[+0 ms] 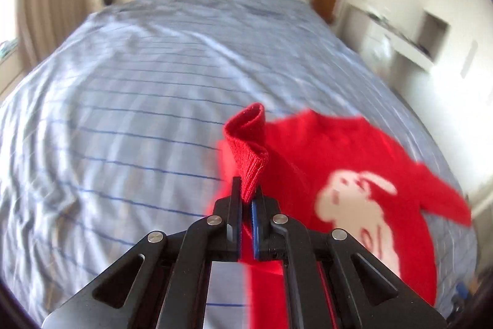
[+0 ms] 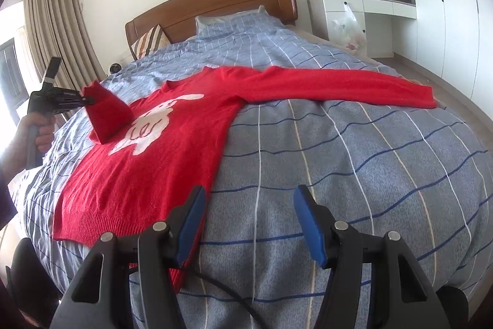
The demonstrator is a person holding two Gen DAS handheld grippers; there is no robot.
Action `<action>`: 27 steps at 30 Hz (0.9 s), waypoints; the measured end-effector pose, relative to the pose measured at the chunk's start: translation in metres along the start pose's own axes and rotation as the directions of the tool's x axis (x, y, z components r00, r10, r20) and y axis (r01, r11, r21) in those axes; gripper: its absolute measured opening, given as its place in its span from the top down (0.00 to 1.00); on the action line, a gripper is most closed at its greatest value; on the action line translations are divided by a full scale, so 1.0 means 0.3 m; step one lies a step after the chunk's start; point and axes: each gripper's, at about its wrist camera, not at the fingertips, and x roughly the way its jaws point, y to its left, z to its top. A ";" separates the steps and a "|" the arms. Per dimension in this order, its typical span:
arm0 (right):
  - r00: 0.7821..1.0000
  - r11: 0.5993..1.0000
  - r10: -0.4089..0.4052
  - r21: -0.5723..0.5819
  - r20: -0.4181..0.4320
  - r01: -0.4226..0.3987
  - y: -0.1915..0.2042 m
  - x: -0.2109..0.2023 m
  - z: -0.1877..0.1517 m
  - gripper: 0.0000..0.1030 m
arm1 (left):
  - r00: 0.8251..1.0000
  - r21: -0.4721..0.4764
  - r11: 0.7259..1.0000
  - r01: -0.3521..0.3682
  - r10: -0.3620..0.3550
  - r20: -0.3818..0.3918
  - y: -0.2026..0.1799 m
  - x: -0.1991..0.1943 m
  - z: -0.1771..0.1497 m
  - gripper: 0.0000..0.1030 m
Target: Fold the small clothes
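**A:** Where do you stand with it?

**Me:** My left gripper (image 1: pixel 247 199) is clamped tight on the ribbed cuff (image 1: pixel 248 141) of the red sweater's (image 2: pixel 172 144) left sleeve. The cuff stands up between the pads, and that sleeve is lifted and doubled over the chest, just above the white rabbit motif (image 2: pixel 154 121). You can see my hand (image 2: pixel 38 133) on the handle at the far side of the bed.

**A:** And your right?

**Me:** My right gripper (image 2: pixel 249 224) hangs with its jaws apart and nothing between them, over the striped duvet (image 2: pixel 354 174) just beside the sweater's hem (image 2: pixel 123 233). One pad sits over the edge of the knit; whether it touches, I can't tell.

**A:** So how much is done?

**Me:** Little, I'd say. The sweater lies face up and spread flat across the foot of the bed. The first sleeve fold is under way, not laid down. The other sleeve (image 2: pixel 354 85) is still stretched straight out towards the wardrobe side, untouched. The body has no fold in it at all.

**A:** What's left, then?

**Me:** Lay this cuff across the chest and let go, bring the far sleeve in likewise, then fold the body up from the hem. I see no other clothes waiting on the bed.
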 end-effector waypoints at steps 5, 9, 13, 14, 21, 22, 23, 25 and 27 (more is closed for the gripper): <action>1.000 1.000 0.008 -0.002 -0.016 -0.008 0.005 0.022 -0.002 0.43 | 0.947 -0.257 0.914 -0.314 0.319 -0.022 0.446 -0.044 -0.047 0.97; 1.000 1.000 -0.001 -0.021 -0.026 0.000 0.022 0.033 -0.006 0.43 | 0.908 -0.347 0.840 -0.417 0.399 -0.126 0.619 0.006 -0.168 0.97; 0.999 0.999 -0.013 -0.039 -0.041 0.011 0.033 0.048 -0.013 0.43 | 0.904 -0.392 0.814 -0.428 0.387 -0.183 0.684 0.056 -0.264 0.97; 0.999 0.999 -0.015 -0.041 -0.044 0.013 0.035 0.053 -0.015 0.43 | 0.905 -0.413 0.805 -0.426 0.382 -0.190 0.701 0.061 -0.282 0.97; 0.998 0.999 -0.035 -0.030 -0.048 0.034 0.025 0.061 -0.019 0.43 | 0.918 -0.455 0.797 -0.397 0.352 -0.184 0.732 0.086 -0.326 0.93; 0.998 0.999 -0.037 -0.028 -0.047 0.036 0.024 0.060 -0.019 0.43 | 0.922 -0.445 0.808 -0.386 0.347 -0.170 0.723 0.075 -0.325 0.91; 0.998 0.999 -0.040 -0.026 -0.046 0.038 0.022 0.061 -0.018 0.42 | 0.929 -0.441 0.818 -0.370 0.336 -0.157 0.711 0.053 -0.328 0.76; 0.998 0.999 -0.043 -0.017 -0.045 0.042 0.016 0.060 -0.018 0.28 | 0.944 -0.426 0.843 -0.328 0.309 -0.116 0.680 -0.010 -0.333 0.31; 0.999 0.999 -0.040 -0.006 -0.038 0.039 0.008 0.056 -0.016 0.24 | 0.949 -0.392 0.871 -0.298 0.313 -0.025 0.619 -0.105 -0.353 0.12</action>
